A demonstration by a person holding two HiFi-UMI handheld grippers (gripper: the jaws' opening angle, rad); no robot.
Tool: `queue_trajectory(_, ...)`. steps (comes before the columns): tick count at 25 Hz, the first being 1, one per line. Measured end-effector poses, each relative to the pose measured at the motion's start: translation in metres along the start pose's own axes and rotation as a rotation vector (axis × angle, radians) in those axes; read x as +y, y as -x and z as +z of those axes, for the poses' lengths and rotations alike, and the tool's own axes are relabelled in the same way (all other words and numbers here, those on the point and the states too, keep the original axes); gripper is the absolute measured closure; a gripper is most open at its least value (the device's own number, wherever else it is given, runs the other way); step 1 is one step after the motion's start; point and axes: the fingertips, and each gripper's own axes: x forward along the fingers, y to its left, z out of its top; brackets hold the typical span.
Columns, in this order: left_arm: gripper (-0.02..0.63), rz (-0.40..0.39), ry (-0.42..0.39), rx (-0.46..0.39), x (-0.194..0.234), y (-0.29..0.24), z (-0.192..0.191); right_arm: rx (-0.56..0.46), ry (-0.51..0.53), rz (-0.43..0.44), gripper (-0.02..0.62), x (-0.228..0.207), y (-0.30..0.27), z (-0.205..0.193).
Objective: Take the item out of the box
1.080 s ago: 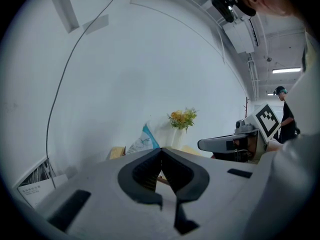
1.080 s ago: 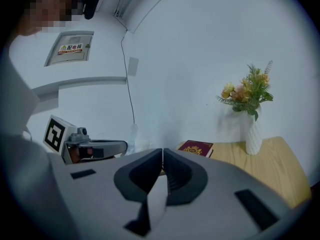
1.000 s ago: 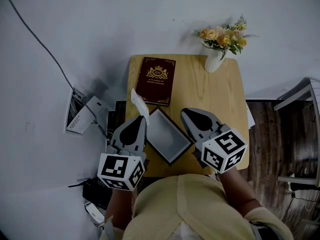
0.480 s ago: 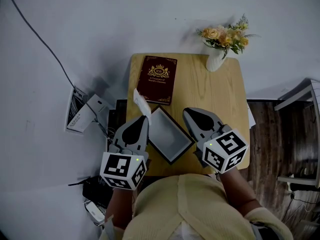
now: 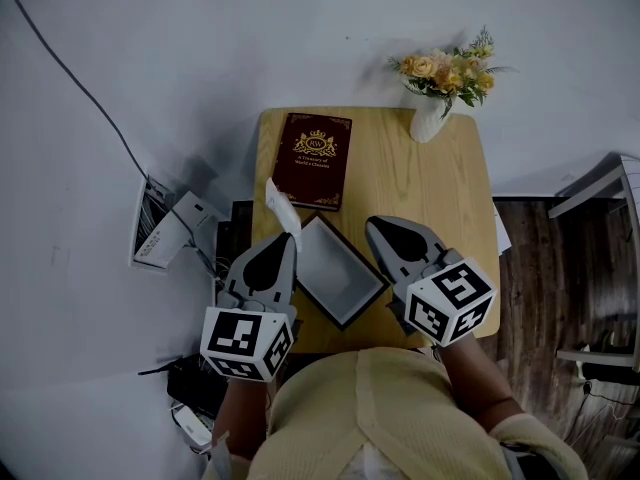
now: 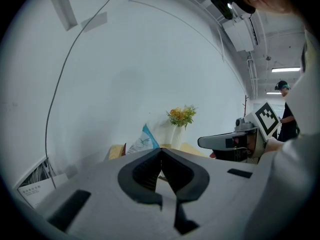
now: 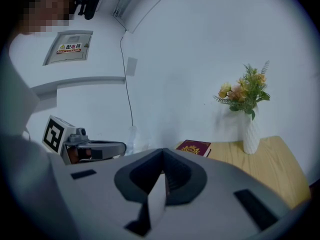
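Seemingly light and floppy, the white packet (image 5: 281, 201) sticks up past the left gripper (image 5: 288, 236) fingertips, pinched by its lower edge; the right gripper (image 5: 373, 225) is closed empty.

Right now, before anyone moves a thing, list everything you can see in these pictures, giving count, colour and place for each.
table: one, light wood, centre
book: one, dark red with a gold crest, table's far left
box: one, open and empty, dark rim, pale inside, table's near edge
packet: one, white, raised above the box's left corner
vase: one, white, table's far right corner
flowers: one bunch, yellow-orange, in the vase
papers: one pile, white, floor left of the table
cable: one, dark, far left
left gripper: grey, shut on the packet
right gripper: grey, shut, seemingly on the box's right wall
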Motion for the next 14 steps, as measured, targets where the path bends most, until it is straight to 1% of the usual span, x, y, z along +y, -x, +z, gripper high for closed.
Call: queue_trajectory(14,0.585,-0.007,-0.005,-0.010,-0.0024,0.0010,0.0021,-0.005,-0.018,0.000,0.566,-0.0010,0.0010,-0.0007)
